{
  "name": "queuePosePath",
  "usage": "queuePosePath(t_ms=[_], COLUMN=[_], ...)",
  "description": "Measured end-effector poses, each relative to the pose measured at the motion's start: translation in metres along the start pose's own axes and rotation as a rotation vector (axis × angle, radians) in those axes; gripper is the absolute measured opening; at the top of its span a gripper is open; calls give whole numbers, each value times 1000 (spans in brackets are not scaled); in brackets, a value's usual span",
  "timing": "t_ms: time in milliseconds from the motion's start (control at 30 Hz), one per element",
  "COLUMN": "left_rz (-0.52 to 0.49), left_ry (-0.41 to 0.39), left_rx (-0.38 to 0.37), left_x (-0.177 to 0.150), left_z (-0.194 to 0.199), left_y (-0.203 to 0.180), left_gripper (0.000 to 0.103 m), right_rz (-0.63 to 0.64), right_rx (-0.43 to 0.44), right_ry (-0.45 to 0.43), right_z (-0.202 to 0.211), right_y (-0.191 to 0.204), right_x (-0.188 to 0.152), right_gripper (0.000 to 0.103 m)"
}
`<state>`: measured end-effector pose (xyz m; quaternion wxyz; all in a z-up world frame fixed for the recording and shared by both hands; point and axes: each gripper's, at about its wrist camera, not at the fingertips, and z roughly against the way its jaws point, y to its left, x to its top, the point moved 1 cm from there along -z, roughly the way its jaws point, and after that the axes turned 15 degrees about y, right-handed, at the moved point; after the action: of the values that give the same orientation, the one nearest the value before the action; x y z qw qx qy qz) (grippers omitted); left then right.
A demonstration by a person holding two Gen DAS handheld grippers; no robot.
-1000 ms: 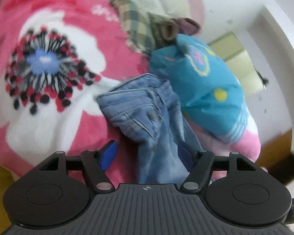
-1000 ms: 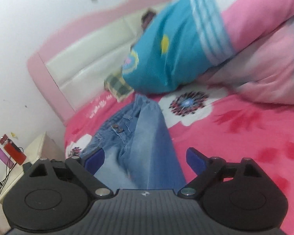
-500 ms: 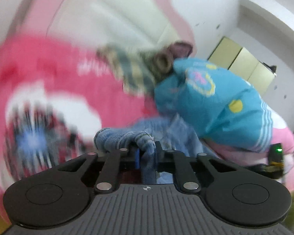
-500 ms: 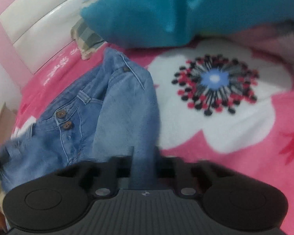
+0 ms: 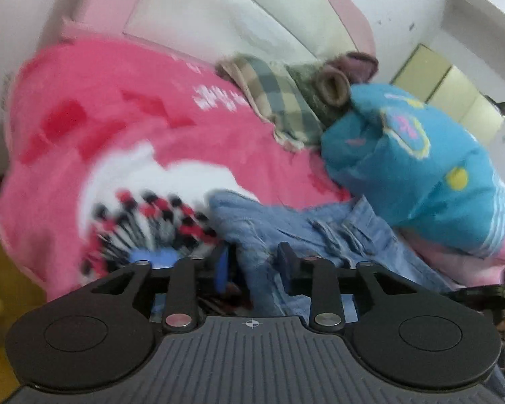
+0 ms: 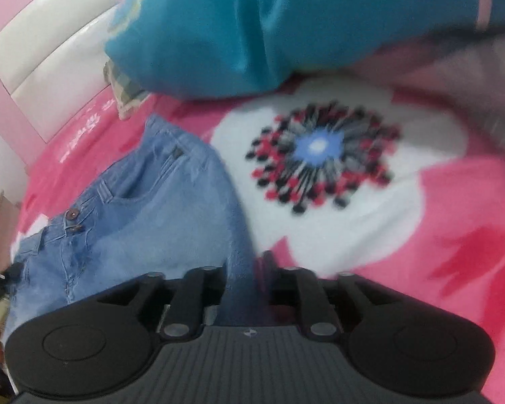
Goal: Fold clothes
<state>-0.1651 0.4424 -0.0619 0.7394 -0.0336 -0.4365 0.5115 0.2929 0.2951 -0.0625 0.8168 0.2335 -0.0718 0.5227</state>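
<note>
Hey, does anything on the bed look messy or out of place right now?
The jeans lie rumpled and skewed on the pink blanket, waistband bunched, each tool gripping denim. Behind them, a plaid cloth sits crumpled against the headboard.

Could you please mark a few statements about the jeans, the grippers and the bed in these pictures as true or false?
1. The right gripper is closed on the jeans. True.
2. The jeans lie on a plain green sheet. False: they lie on a pink flowered blanket.
3. The left gripper has denim between its fingers. True.
4. The blue pillow rests on the floor. False: it sits on the bed beyond the jeans.
</note>
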Motion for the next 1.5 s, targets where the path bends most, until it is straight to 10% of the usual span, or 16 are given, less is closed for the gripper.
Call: queuePosePath(t_ms=[33,167,300,433,867,967,1100,1500], left_rz=[-22,-151,-308,-384,-281,-281,-279,-277], left_ry=[-28,-106,-42,71,145,134,96,-64], left_rx=[33,98,-40,37,95,125,151,169], left_x=[0,1,2,5,16,15,13,40], left_z=[7,30,17,-30,-72,-78,-79,-57], left_y=[-4,-26,-74,-102,-92,-93,-92,-96], left_gripper=[44,44,44,40,35,19,1,0], right_rz=[23,148,304,455,488,484,497,432], right_rx=[-47,-187,-132,-102,-32,-58,-84,-80], right_ry=[-27,-172,-208,-188,-89,-45,-63,-235], right_z=[10,44,37,6,-70,-87,-86,-52], right_y=[2,24,68,121,168,167,175,195], right_x=[0,7,17,28,54,52,48,65], right_gripper=[51,53,52,50,50,46,16,13])
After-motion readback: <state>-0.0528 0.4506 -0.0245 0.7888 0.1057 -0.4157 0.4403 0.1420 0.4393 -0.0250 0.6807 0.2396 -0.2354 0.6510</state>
